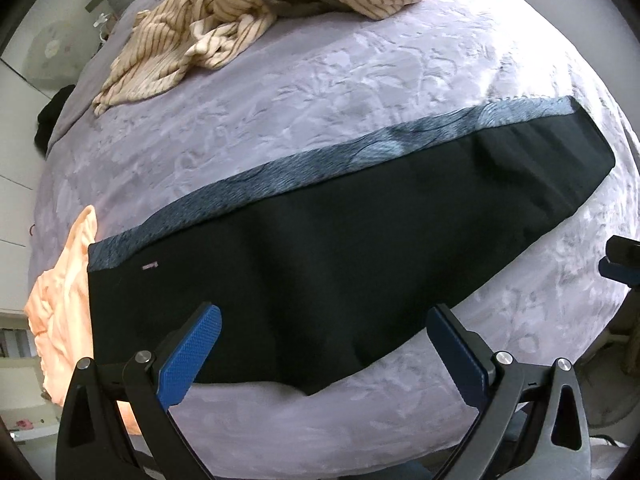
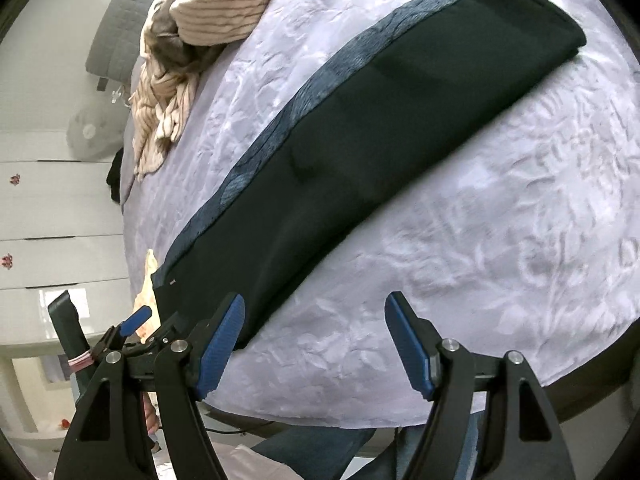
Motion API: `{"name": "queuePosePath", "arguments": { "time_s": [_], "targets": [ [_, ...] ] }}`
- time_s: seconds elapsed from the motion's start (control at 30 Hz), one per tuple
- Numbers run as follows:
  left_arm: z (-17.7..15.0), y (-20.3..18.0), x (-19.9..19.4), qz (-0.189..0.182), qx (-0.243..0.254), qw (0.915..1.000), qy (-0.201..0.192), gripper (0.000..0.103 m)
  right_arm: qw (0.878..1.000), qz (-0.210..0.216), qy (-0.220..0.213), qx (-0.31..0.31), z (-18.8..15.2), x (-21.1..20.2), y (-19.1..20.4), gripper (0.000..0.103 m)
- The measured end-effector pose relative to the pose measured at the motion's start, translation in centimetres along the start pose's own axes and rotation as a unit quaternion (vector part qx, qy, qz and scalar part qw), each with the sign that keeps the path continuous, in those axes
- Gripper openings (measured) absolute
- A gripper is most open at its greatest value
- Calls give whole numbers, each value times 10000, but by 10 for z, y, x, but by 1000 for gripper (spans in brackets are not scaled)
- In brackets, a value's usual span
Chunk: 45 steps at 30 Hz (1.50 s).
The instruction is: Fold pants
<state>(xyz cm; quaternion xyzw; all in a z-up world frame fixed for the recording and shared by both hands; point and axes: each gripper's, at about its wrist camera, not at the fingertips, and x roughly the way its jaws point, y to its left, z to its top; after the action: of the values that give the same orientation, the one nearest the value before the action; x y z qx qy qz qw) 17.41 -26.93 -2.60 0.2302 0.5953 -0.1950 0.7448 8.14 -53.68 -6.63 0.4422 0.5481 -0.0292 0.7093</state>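
Observation:
The dark pants (image 1: 340,240) lie flat on the lilac bed cover, folded lengthwise leg on leg, with a blue patterned strip (image 1: 320,160) along the far edge. The waist end is at the left, the hem at the right. My left gripper (image 1: 324,320) is open and empty, hovering over the pants' near edge close to the waist. In the right wrist view the pants (image 2: 360,140) run diagonally from lower left to upper right. My right gripper (image 2: 316,308) is open and empty above the bed just beside the waist end. The left gripper (image 2: 136,320) shows at the lower left there.
A striped cream garment pile (image 1: 240,12) lies at the bed's far side, also in the right wrist view (image 2: 192,48). A peach garment (image 1: 64,300) lies at the left by the waist. The lilac bed cover (image 2: 500,220) spreads to the right. White drawers (image 2: 60,208) stand beyond the bed.

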Motion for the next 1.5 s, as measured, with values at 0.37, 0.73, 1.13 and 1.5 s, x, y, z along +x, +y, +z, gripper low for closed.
{"name": "queuePosePath", "arguments": {
  "time_s": [0.37,0.73,1.13,1.5],
  "targets": [
    [21,-50,-11,97,20,10000,4,103,10000,46,-29,5,35,-33,-40,76],
    [33,-86,-17,105,142,9998,-15,103,9990,29,-252,364,50,-63,-92,76],
    [46,-114,-11,-71,188,9998,57,103,9960,-94,-517,724,72,-89,-133,76],
    [52,-128,-2,-173,180,9996,159,103,9963,-165,-418,736,79,-89,-142,76]
  ]
}}
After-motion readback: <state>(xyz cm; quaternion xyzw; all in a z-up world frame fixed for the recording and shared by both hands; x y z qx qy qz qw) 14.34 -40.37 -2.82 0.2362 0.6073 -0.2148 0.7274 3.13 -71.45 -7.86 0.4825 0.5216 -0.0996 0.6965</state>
